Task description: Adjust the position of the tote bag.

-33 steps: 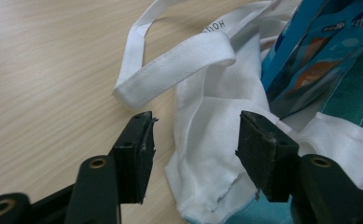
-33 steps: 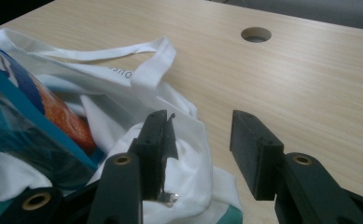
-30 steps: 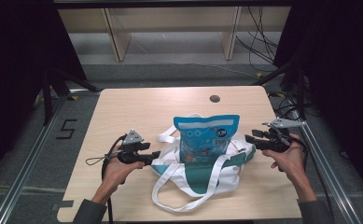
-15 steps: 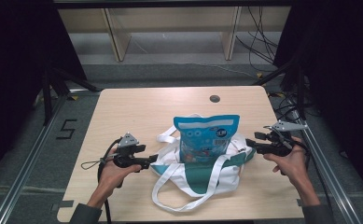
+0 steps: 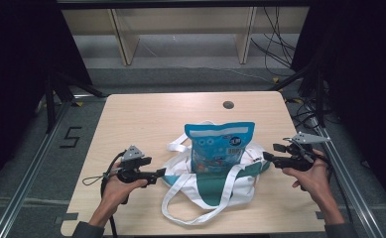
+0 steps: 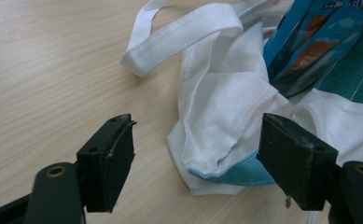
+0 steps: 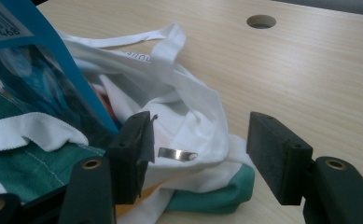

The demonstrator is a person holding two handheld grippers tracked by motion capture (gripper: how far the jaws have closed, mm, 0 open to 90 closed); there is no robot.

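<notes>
A white and teal tote bag (image 5: 215, 184) lies slumped on the wooden table (image 5: 146, 119), its long white straps (image 5: 180, 198) trailing toward the near edge. A blue snack bag (image 5: 219, 144) stands upright in its mouth. My left gripper (image 5: 161, 172) is at the bag's left side, open. In the left gripper view the gripper (image 6: 198, 163) straddles a folded white corner of the bag (image 6: 226, 116) without touching it. Open as well, my right gripper (image 5: 270, 150) points at the bag's right side. From the right gripper view, this gripper (image 7: 202, 156) frames white cloth (image 7: 193, 121) and a teal hem.
A round cable hole (image 5: 228, 104) sits in the table's far middle. A small silver strip (image 7: 178, 154) lies on the cloth near the right jaws. Wooden shelving (image 5: 180, 25) stands beyond the table, and cables (image 5: 299, 114) run over the floor at the right.
Both hands have drifted slightly toward the near edge, the left one a bit more. The bag and the snack bag have not moved.
</notes>
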